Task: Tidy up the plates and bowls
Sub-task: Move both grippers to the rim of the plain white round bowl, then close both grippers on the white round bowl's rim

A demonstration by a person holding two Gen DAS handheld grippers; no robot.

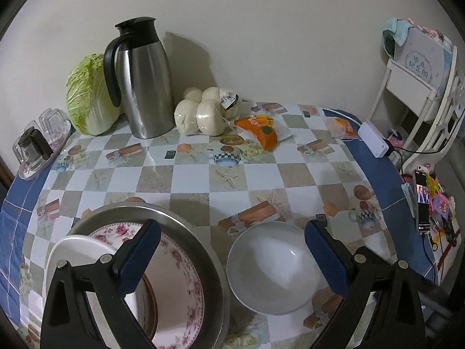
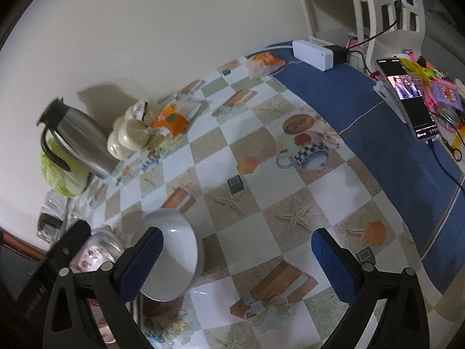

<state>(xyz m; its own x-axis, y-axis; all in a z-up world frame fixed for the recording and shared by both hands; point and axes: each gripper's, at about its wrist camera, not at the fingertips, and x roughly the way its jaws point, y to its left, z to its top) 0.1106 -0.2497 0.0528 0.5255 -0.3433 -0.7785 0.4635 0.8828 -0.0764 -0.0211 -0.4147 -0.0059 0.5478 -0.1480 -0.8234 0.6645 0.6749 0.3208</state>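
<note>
Sitting between the spread left tongs (image 1: 232, 257), the white bowl (image 1: 274, 267) seems untouched.

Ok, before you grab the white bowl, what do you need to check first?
1. Left gripper open: ok, its blue pads stand wide apart.
2. White bowl between those pads: ok, though nothing touches it yet.
3. Bowl upright and empty: ok.
4. Right gripper open and holding nothing: ok.
5. Room in the metal basin for the bowl: cannot tell, the floral plate and a white plate already sit in it.
6. Thermos and buns out of the way: ok, they are far back by the wall.
</note>
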